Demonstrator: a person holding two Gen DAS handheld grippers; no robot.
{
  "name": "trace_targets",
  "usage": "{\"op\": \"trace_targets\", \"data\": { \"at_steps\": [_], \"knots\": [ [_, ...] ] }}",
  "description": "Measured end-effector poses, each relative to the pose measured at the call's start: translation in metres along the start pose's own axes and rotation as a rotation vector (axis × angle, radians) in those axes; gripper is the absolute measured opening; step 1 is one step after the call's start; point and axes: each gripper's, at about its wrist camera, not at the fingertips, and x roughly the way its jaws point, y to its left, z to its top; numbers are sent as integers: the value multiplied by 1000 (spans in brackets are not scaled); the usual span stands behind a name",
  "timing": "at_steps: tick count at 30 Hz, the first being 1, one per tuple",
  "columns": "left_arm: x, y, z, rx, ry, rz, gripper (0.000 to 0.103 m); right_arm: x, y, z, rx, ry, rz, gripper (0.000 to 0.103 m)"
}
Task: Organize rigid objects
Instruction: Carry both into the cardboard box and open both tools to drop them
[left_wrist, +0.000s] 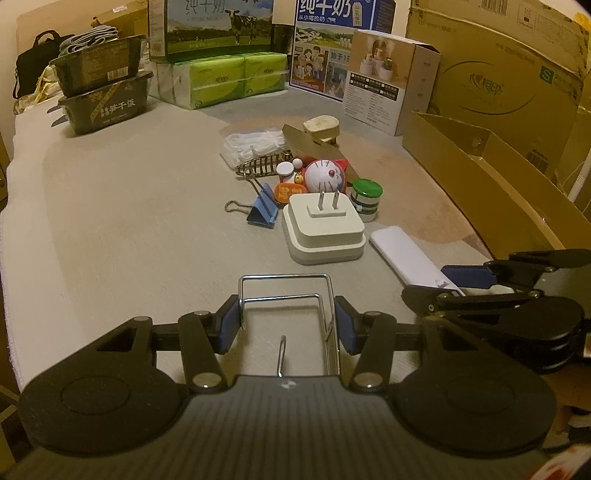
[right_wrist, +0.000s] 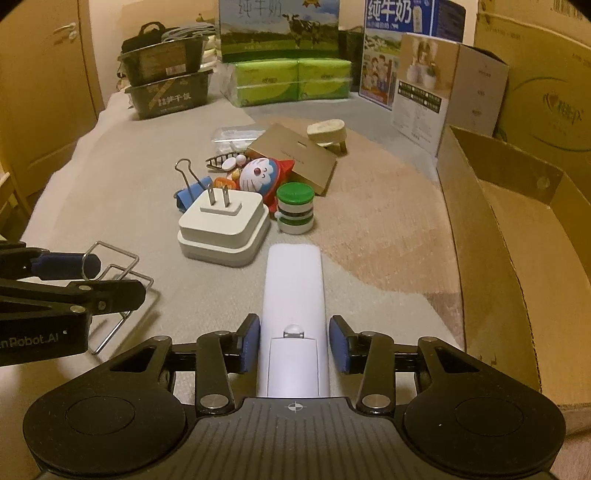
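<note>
Lying flat on the table (right_wrist: 110, 192), close to the near edge, the white remote control (right_wrist: 293, 295), long axis along the fingers of the right hand-held gripper (right_wrist: 294, 343), lens end toward the camera. Standing on both sides of the remote, the blue pads (right_wrist: 338, 343), a thin gap seen on each side, so not yet pressing; jaws at a narrow opening, only a little wider than the remote, probably for closing on it with a short squeeze. Sitting to the left, the bent wire rack (left_wrist: 286, 306), and bracketing it the left hand-held gripper (left_wrist: 287, 325), pads touching or almost touching the wire on both sides; cannot tell surely if already clamping, but looking closed on the frame. Seeming aligned so, each tool with its own object, for lifting two things in one go. Further out, crowding together in the middle: a white plug adapter (right_wrist: 225, 229) with prongs pointing up, a blue binder clip (left_wrist: 263, 210), a round cat-face toy (right_wrist: 260, 175), a small green-lidded jar (right_wrist: 295, 212), a flat brown card box (right_wrist: 295, 157) leaning over the toy. Waiting on the right side, an open cardboard box (right_wrist: 517, 229), likely the place for sorted things, being nearest to the right arm. Standing at the back, milk cartons, tissue packs and dark trays, well apart from the pile.
</note>
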Motion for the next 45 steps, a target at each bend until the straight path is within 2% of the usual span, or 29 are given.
{"op": "trace_targets", "data": {
  "at_steps": [7,22,34,45],
  "knots": [
    [-9,-4,2,6,-9,1,50,-8,-5,-1,35,4,30,39],
    [-57,-39,7,33,-62,-16,50,-84,-14,-4,113,-74,40,38],
    [-78,-98,24,99,-86,-97,50,-138,-50,-6,179,-136,-37,38],
    [-66,-169,52,195,-99,-212,50,-169,-126,-8,277,-164,-153,39]
  ]
}}
